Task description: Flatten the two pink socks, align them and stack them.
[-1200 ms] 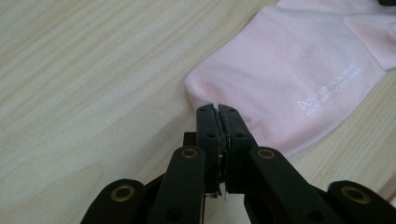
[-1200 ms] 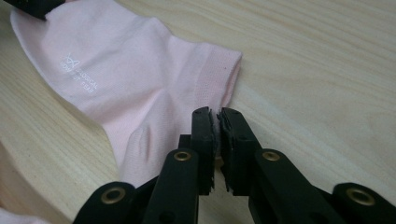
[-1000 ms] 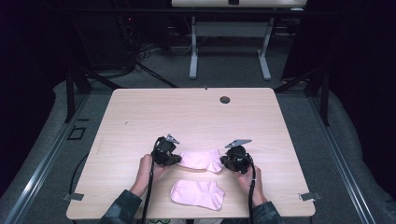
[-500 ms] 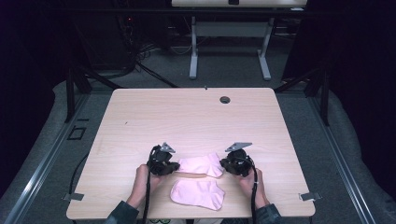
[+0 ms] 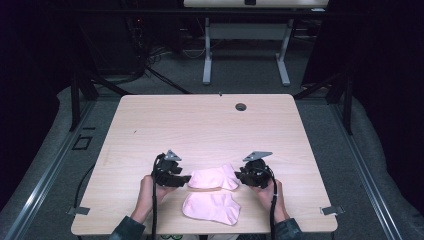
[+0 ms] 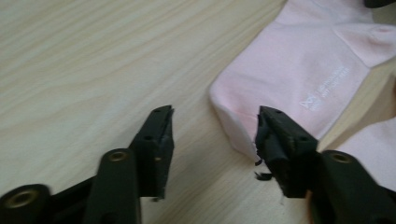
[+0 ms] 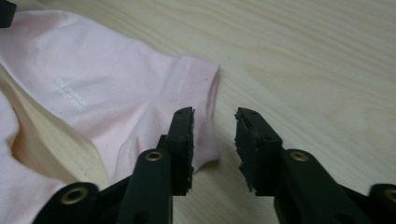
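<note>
Two pink socks lie flat near the table's front edge. The farther sock [image 5: 212, 177] stretches between my two grippers, and the nearer sock [image 5: 212, 207] lies just in front of it. My left gripper [image 5: 187, 179] is at the farther sock's toe end [image 6: 299, 70]; its jaws [image 6: 215, 112] have just been opening and stand open, with the toe tip by the right jaw. My right gripper [image 5: 239, 176] is at the cuff [image 7: 196, 88]; its jaws [image 7: 215, 114] have also just been opening and stand apart over the cuff's edge without pressing on it.
The light wooden table [image 5: 200, 125] has a round cable hole [image 5: 241, 106] near its far edge. Both forearms come in over the front edge. A white desk frame [image 5: 245, 50] stands on the floor beyond the table.
Both grippers have let go of the farther sock, which now lies flat. My left gripper has drawn back toward the front edge. The right hand has stayed put.
</note>
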Available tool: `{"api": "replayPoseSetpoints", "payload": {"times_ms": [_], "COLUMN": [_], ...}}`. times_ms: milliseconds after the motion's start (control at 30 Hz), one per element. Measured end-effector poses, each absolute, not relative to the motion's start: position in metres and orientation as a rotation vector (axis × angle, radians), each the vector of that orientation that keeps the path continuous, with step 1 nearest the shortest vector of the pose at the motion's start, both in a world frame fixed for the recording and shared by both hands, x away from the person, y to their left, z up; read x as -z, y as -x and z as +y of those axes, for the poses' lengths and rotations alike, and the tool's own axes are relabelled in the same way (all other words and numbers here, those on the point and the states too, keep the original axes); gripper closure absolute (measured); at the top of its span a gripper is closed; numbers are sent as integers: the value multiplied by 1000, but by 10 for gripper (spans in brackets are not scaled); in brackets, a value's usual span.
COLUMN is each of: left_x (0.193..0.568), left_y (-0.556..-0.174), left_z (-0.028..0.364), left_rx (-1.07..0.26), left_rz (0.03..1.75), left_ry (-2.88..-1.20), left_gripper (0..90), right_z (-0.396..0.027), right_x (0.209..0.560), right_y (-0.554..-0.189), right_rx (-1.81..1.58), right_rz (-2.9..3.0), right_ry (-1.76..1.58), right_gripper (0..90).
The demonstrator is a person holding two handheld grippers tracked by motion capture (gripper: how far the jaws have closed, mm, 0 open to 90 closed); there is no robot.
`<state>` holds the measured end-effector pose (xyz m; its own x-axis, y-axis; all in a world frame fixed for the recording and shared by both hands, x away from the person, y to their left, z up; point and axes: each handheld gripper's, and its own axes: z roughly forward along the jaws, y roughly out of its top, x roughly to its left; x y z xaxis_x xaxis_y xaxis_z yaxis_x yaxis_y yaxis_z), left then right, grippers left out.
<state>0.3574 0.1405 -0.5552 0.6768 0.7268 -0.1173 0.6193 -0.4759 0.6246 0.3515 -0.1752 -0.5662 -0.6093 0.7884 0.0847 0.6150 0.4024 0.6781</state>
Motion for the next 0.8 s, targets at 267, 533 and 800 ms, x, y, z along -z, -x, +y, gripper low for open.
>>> {"api": "replayPoseSetpoints", "payload": {"times_ms": [267,533,800], "left_x": [540,539,550], "left_y": [-350,-335,-321], "left_z": [166,192,230], "left_rx": [-343,-437,-458], "left_rz": [1068,1114,1200], "left_ry": [-2208,-2196,-2166], "left_gripper": [243,175,149], "right_z": [-191,-204,-233], "right_x": [548,537,537], "right_y": [-342,-326,-306], "right_rx": [-1065,-1074,-1025], "right_rz": [2345,2292,2246], "right_ry": [-1243,-1246,-1279], "right_gripper": [342,187,138]}}
